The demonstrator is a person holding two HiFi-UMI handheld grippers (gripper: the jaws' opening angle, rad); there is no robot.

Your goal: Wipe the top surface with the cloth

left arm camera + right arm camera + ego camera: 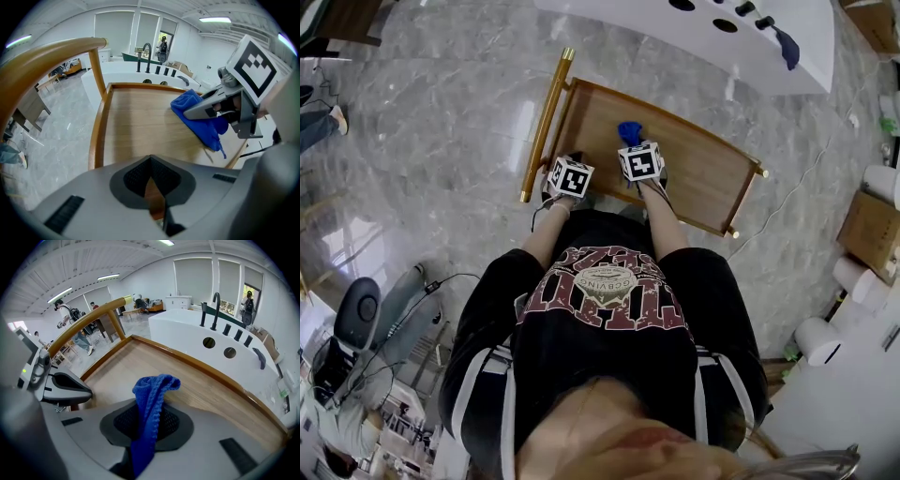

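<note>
Your right tongs (147, 425) are clamped on the blue cloth (151, 392), which rises out of the jaws in a loose fold. In the left gripper view the cloth (199, 119) hangs below the right tongs (206, 107) and appears to rest on the wooden table (136, 126). From the head view it sits in the left half of the table (698, 167), about midway between the near and far edges. Your left tongs (151, 185) are closed with nothing between them. They hover at the near left corner, just beside the raised rim (96, 136).

Only a narrow bunch of cloth seems to meet the wood, so a stroke now would likely clean only a thin stripe.
- Tip the right tongs lower so more cloth lies flat.
- Press lightly and hold the hard jaws off the surface.
- Run long, overlapping strokes from the left rim to the right end.
- Then push the cloth into the corners under the rim, where dust would probably collect.
- Keep the left tongs out of the cloth's path, or rest them on the handle (546, 122) if the table feels likely to roll.
</note>
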